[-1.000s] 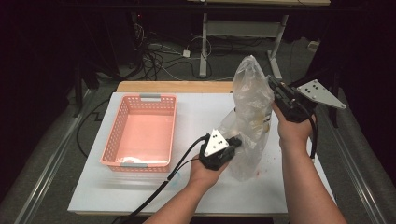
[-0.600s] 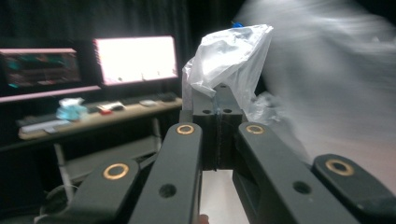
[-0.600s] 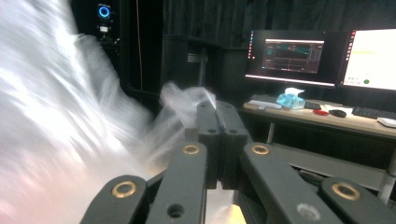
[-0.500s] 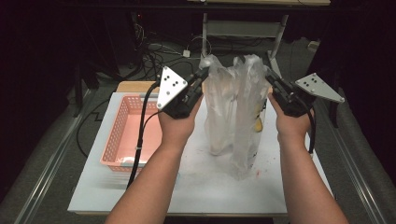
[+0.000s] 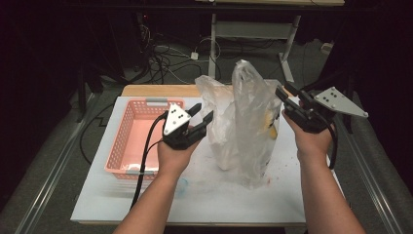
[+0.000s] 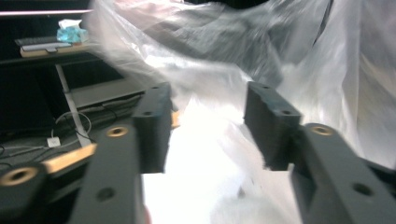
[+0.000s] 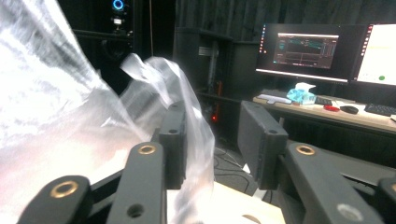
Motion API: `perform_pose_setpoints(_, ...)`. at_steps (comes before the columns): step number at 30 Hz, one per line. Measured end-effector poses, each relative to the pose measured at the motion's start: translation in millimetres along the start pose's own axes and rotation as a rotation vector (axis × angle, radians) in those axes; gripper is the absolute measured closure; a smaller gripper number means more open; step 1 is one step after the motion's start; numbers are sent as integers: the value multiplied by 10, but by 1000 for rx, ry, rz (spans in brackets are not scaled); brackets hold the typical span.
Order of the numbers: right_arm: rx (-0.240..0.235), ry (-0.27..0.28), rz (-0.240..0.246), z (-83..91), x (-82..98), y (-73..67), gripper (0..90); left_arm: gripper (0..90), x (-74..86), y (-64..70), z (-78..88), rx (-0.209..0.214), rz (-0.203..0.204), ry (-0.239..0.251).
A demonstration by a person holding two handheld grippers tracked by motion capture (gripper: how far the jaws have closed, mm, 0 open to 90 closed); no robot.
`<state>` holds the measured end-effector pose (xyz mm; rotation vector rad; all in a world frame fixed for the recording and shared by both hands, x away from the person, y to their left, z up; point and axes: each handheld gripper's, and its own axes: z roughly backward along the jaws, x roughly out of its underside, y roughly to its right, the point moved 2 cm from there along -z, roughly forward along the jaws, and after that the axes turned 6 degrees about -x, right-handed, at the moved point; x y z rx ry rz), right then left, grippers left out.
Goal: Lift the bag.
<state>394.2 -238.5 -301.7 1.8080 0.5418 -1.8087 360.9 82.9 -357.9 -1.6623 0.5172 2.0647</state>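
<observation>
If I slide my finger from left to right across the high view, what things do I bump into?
Pink basket → left gripper → clear plastic bag → right gripper.

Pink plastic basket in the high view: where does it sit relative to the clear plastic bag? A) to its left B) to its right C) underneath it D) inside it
A: the pink plastic basket sits on the white table, left of the upright clear plastic bag.
</observation>
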Motion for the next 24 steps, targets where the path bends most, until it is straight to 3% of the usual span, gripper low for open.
perform_pose_setpoints(5,-12,-2,4,252,130,-64,535,311,165,-34,282,55,73,-3)
perform_pose_setpoints(10,-34,6,-7,473,259,-159,359,186,365,-4,418,104,83,-85)
perform_pose_setpoints(13,-54,-40,-26,554,402,-206,237,132,480,4,452,98,59,-125)
perform_pose_setpoints(16,-55,-111,-40,600,603,-247,153,6,615,5,449,100,58,-196)
perform_pose_setpoints(20,-62,-194,-81,590,846,-277,2,0,759,19,452,91,35,-234)
perform_pose_setpoints(24,-58,-227,-85,590,952,-287,2,0,788,-5,463,79,49,-226)
